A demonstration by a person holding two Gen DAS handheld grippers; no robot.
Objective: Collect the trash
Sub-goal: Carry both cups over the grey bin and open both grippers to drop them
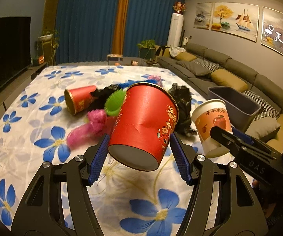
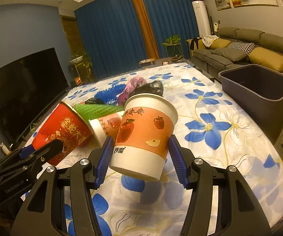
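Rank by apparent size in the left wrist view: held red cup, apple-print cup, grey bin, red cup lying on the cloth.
1. Held red cup, inflated by nearness to the camera.
2-3. Grey bin and apple-print cup look similar; the bin sits farther back, so no ranking.
4. Red cup lying on the cloth.

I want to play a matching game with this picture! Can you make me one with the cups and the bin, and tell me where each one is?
Things:
1. red cup
2. apple cup
3. second red cup
4. grey bin

Places:
A. lying on its side on the flowery cloth
B. held in the left hand-held gripper
C. standing at the table's edge by the sofa
D. held in the right hand-held gripper

Pairs: 1-B, 2-D, 3-A, 4-C
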